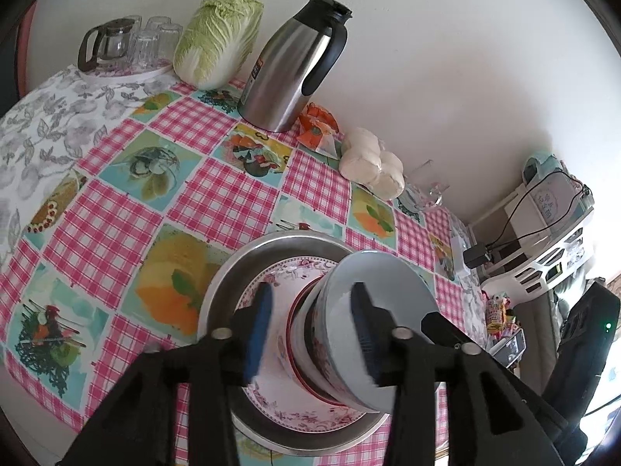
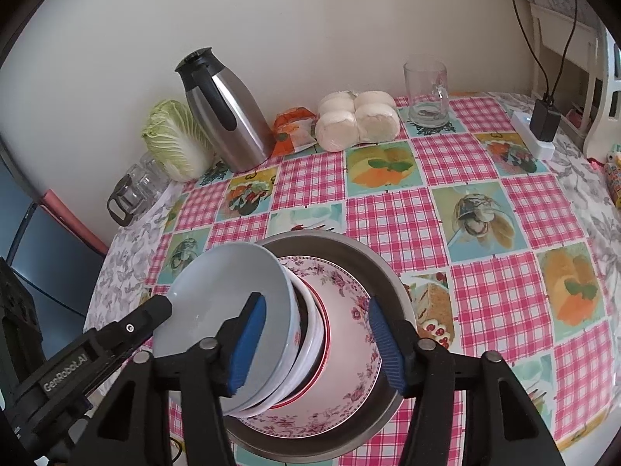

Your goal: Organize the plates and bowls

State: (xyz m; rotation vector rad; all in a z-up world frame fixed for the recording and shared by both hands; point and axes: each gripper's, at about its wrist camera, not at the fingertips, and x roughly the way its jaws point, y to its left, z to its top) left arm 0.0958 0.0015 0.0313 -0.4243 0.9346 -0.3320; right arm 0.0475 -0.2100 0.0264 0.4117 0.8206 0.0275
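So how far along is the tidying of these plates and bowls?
Mostly done, it seems: the floral plate lies in the metal basin, bowls nested on it, the grey bowl on top. The left gripper straddles that bowl's rim, open; the right gripper is open too. No other dishes show.

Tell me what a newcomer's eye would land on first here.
A leaning stack of bowls sits on a floral plate inside a steel basin, front and centre on the pink checked tablecloth. Against the wall stand a steel thermos jug and a napa cabbage.
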